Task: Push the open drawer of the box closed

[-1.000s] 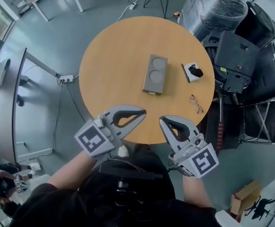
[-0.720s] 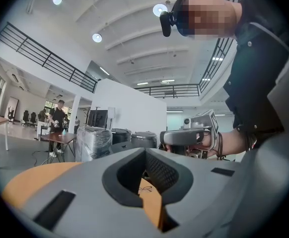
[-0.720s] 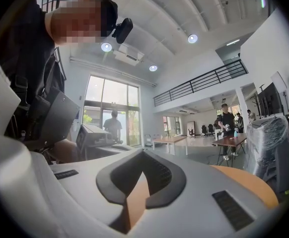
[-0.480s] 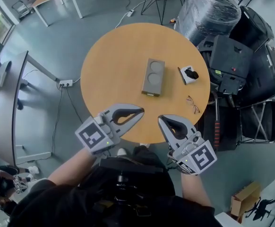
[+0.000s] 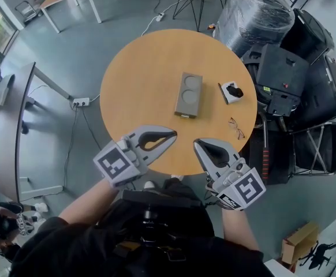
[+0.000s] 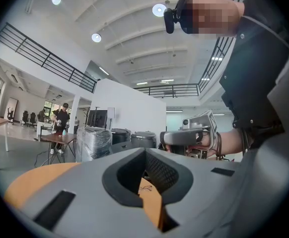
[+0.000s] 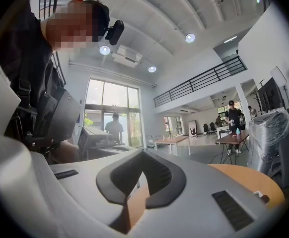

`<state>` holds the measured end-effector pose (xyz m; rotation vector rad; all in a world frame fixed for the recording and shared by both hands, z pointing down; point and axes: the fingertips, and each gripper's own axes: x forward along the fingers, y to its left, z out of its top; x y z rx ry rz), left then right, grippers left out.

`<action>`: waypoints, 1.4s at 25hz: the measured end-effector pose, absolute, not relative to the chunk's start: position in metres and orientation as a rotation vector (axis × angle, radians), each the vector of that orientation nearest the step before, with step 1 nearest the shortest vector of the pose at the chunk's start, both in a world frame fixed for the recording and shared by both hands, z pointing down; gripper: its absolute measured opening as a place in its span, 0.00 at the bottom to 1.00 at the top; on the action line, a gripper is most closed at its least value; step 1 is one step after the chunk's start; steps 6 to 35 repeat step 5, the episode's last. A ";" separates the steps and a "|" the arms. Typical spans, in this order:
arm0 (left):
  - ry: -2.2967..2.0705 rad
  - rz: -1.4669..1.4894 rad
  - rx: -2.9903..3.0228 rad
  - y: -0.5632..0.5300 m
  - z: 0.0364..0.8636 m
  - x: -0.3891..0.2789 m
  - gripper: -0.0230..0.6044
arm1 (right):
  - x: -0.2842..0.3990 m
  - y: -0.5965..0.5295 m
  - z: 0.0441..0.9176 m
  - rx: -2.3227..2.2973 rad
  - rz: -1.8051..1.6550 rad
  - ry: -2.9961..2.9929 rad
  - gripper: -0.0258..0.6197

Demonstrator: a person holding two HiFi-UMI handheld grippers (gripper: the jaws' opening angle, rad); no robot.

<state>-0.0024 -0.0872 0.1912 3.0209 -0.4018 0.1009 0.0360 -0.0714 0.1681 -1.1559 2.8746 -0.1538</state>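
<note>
Holding both grippers over the near edge of the round wooden table [image 5: 130,74], neither touching anything. Left gripper [image 5: 171,136]: jaws closed tip to tip, nothing between them, only the hollow between the pads. Right gripper [image 5: 197,146]: same, tips together, empty. Box [image 5: 189,92] lies near the table's middle, well apart from both grippers: grey, long, two round recesses on top. Its drawer [image 5: 184,115] pokes out slightly at the end facing me. Right of the box, a small white tray [image 5: 228,95] with a dark item on it; nearer me, a pair of glasses [image 5: 236,127] by the table's right edge.
</note>
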 end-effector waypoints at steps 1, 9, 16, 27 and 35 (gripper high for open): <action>-0.401 0.099 3.023 -0.087 0.190 -0.003 0.09 | 0.035 -0.071 0.167 -1.155 -0.153 2.875 0.06; -0.399 0.090 3.031 -0.085 0.188 -0.005 0.09 | 0.031 -0.072 0.165 -1.147 -0.153 2.875 0.06; -0.399 0.090 3.031 -0.085 0.188 -0.005 0.09 | 0.031 -0.072 0.165 -1.147 -0.153 2.875 0.06; -0.399 0.090 3.031 -0.085 0.188 -0.005 0.09 | 0.031 -0.072 0.165 -1.147 -0.153 2.875 0.06; -0.399 0.090 3.031 -0.085 0.188 -0.005 0.09 | 0.031 -0.072 0.165 -1.147 -0.153 2.875 0.06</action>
